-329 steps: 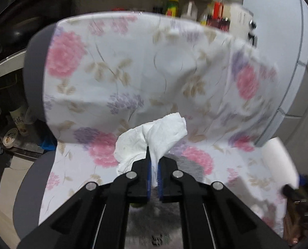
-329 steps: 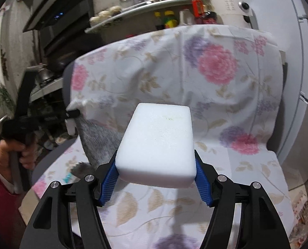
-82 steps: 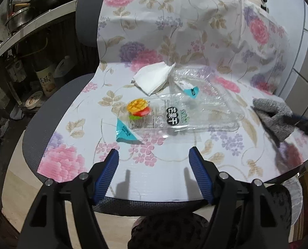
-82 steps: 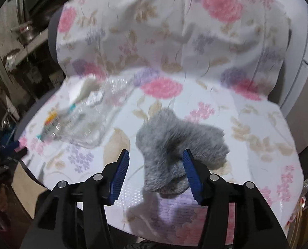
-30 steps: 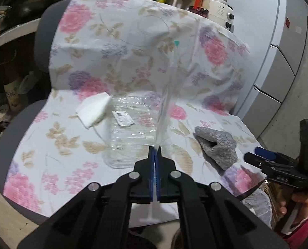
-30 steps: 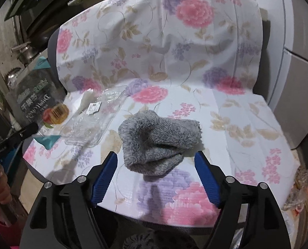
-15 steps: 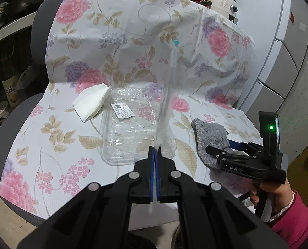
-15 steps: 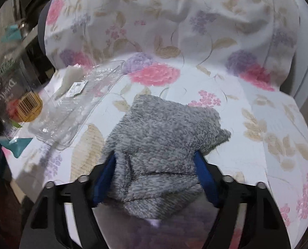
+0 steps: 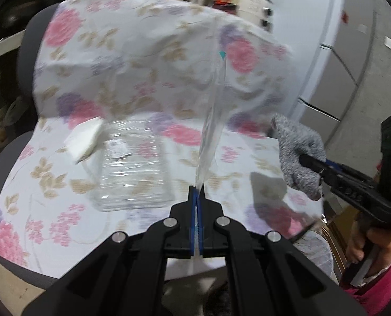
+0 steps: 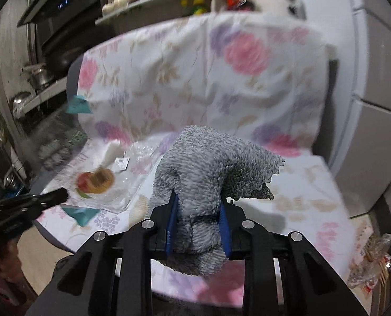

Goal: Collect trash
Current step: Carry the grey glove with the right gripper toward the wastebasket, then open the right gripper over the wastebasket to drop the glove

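A: So, the right gripper (image 10: 197, 212) first: its jaws have just been closing, and the blue pads now squeeze the grey fuzzy cloth (image 10: 211, 168) low in the middle of the right wrist frame. The cloth bulges up and to the right above them, clear of the seat.

B: And the left gripper (image 9: 197, 197)?

A: Pressed together on the bottom edge of a clear plastic wrapper (image 9: 213, 121), which stands up thin from the pads to the upper centre of the left wrist frame, a teal corner at its top.

B: What lies past the grippers?

A: On the floral sheet (image 9: 148, 60) over the chair, left of centre in the left wrist frame, a clear plastic tray (image 9: 133, 168) lies flat. A white tissue (image 9: 84, 139) sits just beside its upper left corner. At the right edge, a hand (image 9: 366, 245) in a pink sleeve holds the other tool.
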Available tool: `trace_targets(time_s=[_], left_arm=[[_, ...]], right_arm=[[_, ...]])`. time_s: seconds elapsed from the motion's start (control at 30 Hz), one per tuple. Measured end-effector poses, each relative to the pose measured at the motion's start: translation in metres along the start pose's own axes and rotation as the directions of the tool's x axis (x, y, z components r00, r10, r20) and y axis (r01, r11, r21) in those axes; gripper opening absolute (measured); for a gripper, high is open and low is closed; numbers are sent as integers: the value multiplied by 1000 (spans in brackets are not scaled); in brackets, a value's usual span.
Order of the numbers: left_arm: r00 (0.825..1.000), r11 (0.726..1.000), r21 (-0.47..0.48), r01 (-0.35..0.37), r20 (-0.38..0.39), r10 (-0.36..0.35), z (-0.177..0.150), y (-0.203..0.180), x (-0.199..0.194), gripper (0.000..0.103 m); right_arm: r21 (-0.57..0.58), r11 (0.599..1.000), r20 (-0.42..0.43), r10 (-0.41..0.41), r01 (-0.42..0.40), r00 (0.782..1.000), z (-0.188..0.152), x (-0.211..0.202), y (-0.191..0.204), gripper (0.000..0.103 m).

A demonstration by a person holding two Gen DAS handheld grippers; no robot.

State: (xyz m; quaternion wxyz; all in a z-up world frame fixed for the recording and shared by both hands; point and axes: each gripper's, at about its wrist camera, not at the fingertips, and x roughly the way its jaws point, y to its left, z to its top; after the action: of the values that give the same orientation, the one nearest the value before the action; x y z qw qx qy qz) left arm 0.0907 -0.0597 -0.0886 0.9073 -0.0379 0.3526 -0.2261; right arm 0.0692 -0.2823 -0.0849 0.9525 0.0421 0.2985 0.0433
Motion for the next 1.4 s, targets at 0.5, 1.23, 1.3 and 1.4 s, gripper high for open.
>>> trace_targets(time_s=[0.5,1.23,1.3,1.4], left_arm=[[955,916,275,293,-46,-292,-27,-195,9,0],[795,729,377,571,-474,-378,-107,-359,119,7],[791,742,359,567,-488,-369,-108,-359,127,35],[788,754,336,564,-491,-371,-109,-355,132,45]], right_arm=[[170,889,74,-443,426,894,-82,-182,-90,31],[475,705,-203,-494,526,845,-206,-186,-222,54],[489,698,-218,-483,523,848,-209,-180,-227,60],[514,686,-232,-467,516,853,-215,-174,-234,60]])
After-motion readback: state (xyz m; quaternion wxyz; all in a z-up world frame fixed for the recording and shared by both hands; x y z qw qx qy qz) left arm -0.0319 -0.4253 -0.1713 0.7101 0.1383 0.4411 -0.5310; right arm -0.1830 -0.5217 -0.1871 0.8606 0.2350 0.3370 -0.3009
